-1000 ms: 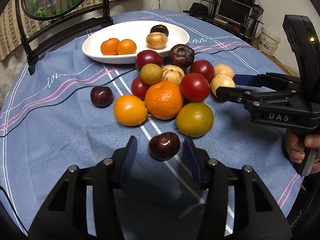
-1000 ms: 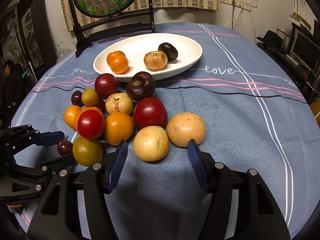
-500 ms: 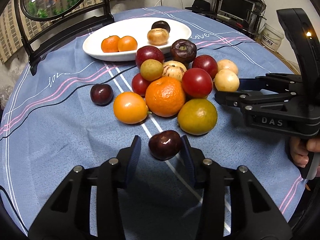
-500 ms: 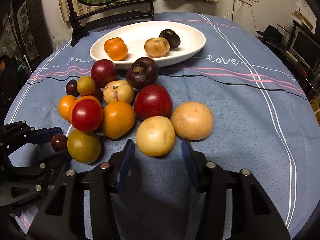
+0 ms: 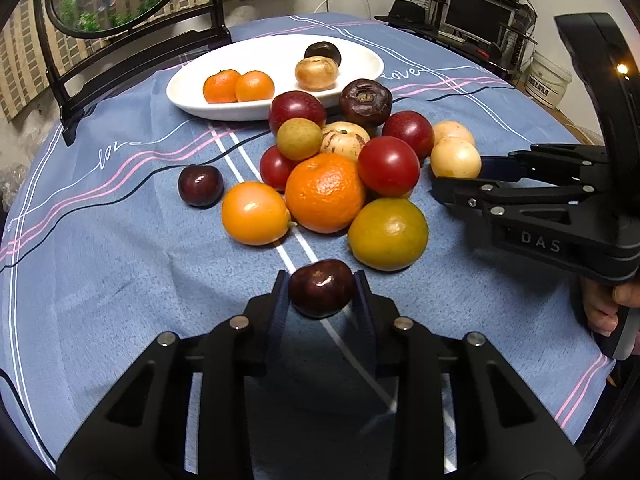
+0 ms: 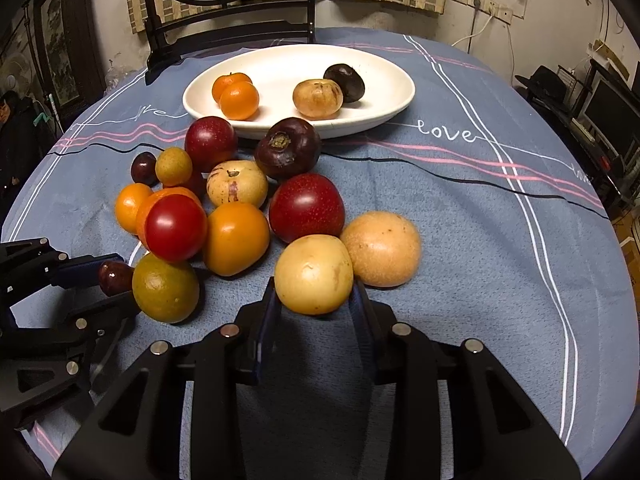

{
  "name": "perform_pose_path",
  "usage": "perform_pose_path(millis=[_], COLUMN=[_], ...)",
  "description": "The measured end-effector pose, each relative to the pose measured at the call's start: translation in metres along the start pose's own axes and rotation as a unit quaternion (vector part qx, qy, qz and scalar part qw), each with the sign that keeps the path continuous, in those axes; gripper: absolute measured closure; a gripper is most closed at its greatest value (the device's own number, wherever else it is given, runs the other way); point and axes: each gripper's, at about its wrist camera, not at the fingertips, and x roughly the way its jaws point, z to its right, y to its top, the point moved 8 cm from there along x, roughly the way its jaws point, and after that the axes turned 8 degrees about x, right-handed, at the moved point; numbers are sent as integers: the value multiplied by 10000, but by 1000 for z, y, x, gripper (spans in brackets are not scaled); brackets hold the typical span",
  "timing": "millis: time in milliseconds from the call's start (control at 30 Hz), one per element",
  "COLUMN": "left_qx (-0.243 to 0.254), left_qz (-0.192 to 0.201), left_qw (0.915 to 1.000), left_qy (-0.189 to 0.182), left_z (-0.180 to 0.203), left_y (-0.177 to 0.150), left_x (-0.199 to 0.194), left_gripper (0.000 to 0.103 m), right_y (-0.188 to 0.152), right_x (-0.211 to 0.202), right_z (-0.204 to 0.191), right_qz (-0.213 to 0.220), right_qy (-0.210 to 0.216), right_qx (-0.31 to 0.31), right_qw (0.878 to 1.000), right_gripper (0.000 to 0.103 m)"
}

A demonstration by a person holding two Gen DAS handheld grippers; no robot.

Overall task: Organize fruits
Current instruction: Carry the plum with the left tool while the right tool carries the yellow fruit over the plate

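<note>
Presently both jaws have just been closing: left gripper (image 5: 321, 290) clamps the dark plum (image 5: 321, 288), right gripper (image 6: 313, 300) the yellow fruit (image 6: 313, 274); white plate (image 6: 400, 108) lies straight ahead, beyond the pile.

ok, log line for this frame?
left gripper: shut on dark plum | right gripper: shut on pale yellow fruit | plate: four fruits

Our left gripper (image 5: 321, 294) points steeply down at the table; its jaws have just been closing, and the pads now press both sides of a dark plum (image 5: 321, 288). Our right gripper (image 6: 314, 300), tilted down alike, has just been closing too and now clamps a pale yellow fruit (image 6: 313, 274). Our right hand (image 5: 602, 306) grasps its handle at the table's right edge.
</note>
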Motion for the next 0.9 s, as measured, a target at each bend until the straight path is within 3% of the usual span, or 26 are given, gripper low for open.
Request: perform_pose_path(millis=[567, 900], left_qx=[-908, -1021], left_qz=[-6, 30], left_qw=[9951, 9931], left_qy=[384, 575], left_z=[-2, 7], left_y=[-1, 5], left_x=[-2, -13], left_gripper=[71, 71], right_y=[-5, 1], right_x=[-9, -30], right_z=[2, 5], right_qz=[68, 291], right_qy=[175, 341], right_qx=[-184, -352], right_qw=[9997, 9984], right_gripper=[68, 68])
